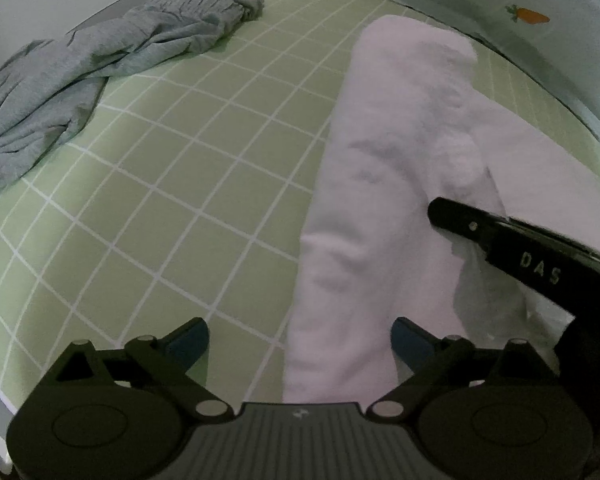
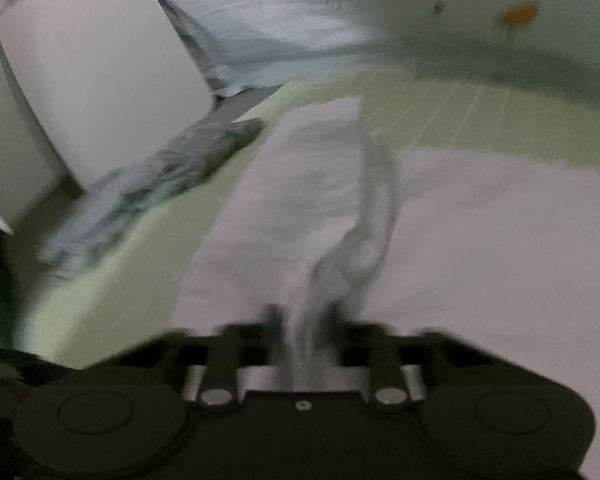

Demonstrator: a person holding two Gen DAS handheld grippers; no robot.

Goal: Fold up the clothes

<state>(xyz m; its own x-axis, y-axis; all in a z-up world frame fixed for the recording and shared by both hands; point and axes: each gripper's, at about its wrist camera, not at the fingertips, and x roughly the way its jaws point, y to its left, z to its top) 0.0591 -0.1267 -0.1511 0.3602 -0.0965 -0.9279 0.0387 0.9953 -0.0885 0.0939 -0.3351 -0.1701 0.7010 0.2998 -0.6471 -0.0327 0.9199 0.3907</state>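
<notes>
On the bed sheet (image 1: pixel 172 208) we see 2 garments well apart: the crumpled garment (image 1: pixel 100 64) lies far left, near the sheet's edge, and the long folded garment (image 1: pixel 380 184) runs down the middle, away from us. Our left gripper (image 1: pixel 300 338) sits at its near end, 1 finger on either side. Our right gripper (image 2: pixel 302 316) reaches in from the right, touching a raised fold. Behind the sheet we find the printed bedding (image 1: pixel 540 12), and a pillow (image 2: pixel 96 72) stands behind the crumpled garment.

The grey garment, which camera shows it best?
The left wrist view: the grey garment lies crumpled, sharp and nearly whole on the green checked sheet. The right wrist view shows it blurred and small.
</notes>
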